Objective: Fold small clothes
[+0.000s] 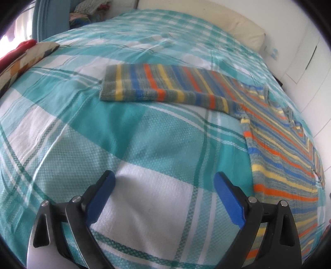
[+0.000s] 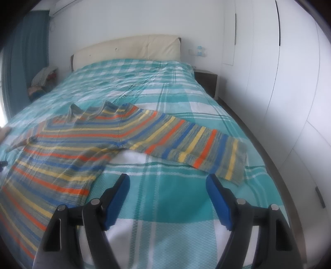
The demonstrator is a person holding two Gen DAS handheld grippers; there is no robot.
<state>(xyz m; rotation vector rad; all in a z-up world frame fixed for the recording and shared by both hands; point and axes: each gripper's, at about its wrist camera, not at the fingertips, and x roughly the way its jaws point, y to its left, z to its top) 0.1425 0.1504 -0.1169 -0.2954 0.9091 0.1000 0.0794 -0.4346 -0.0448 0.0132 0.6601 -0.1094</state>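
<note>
A striped knit sweater [image 1: 279, 144] in grey, blue, orange and yellow lies flat on the teal checked bedspread [image 1: 144, 134]. In the left wrist view its left sleeve [image 1: 165, 84] stretches out to the left, beyond my left gripper [image 1: 165, 178], which is open and empty above bare bedspread. In the right wrist view the sweater body [image 2: 62, 149] lies at left and its right sleeve [image 2: 196, 140] stretches right. My right gripper [image 2: 168, 180] is open and empty, just in front of that sleeve.
A cream headboard [image 2: 128, 47] stands at the far end of the bed. White wardrobe doors [image 2: 279, 82] run along the right. A dark nightstand [image 2: 206, 78] sits beside the bed. A patterned pillow [image 1: 24, 60] and piled clothes [image 1: 86, 12] lie at left.
</note>
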